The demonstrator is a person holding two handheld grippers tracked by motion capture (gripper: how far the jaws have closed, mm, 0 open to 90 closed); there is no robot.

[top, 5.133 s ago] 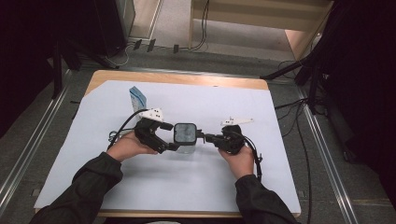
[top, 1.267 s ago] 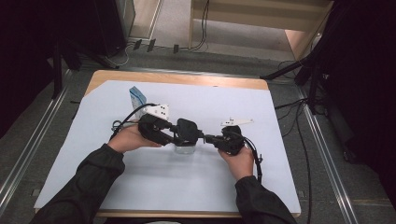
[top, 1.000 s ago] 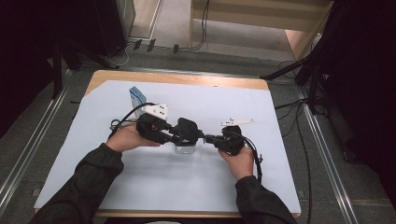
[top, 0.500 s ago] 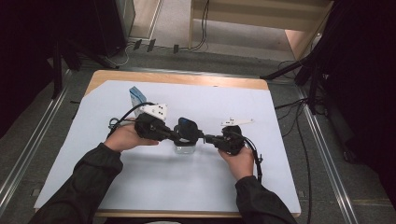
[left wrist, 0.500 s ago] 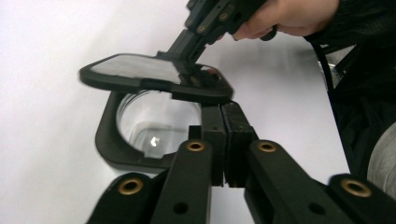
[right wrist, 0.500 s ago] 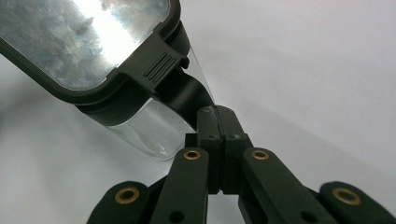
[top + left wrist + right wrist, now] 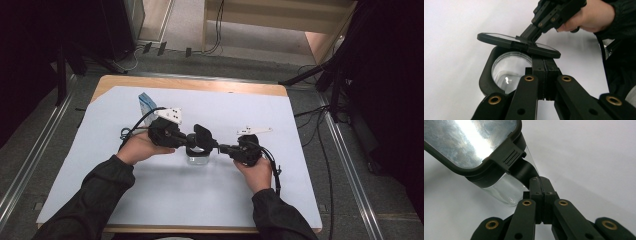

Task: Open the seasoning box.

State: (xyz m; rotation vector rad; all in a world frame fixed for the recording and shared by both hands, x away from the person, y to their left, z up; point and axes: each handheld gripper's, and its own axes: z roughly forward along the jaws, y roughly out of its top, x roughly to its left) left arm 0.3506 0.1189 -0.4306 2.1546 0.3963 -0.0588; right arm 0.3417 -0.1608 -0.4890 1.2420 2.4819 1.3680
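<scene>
Both hands (image 7: 142, 146) level, facing inward

A small clear glass container with a black rim (image 7: 198, 156) stands upright mid-table. Its flat, clear-paned black-framed lid (image 7: 519, 45) is lifted and tilted above the open mouth.

blue-white packet (image 7: 145, 103) far-left on mat | white mat (image 7: 150, 195) over wood table (image 7: 200, 84) | cables on floor (image 7: 320, 145)
</scene>
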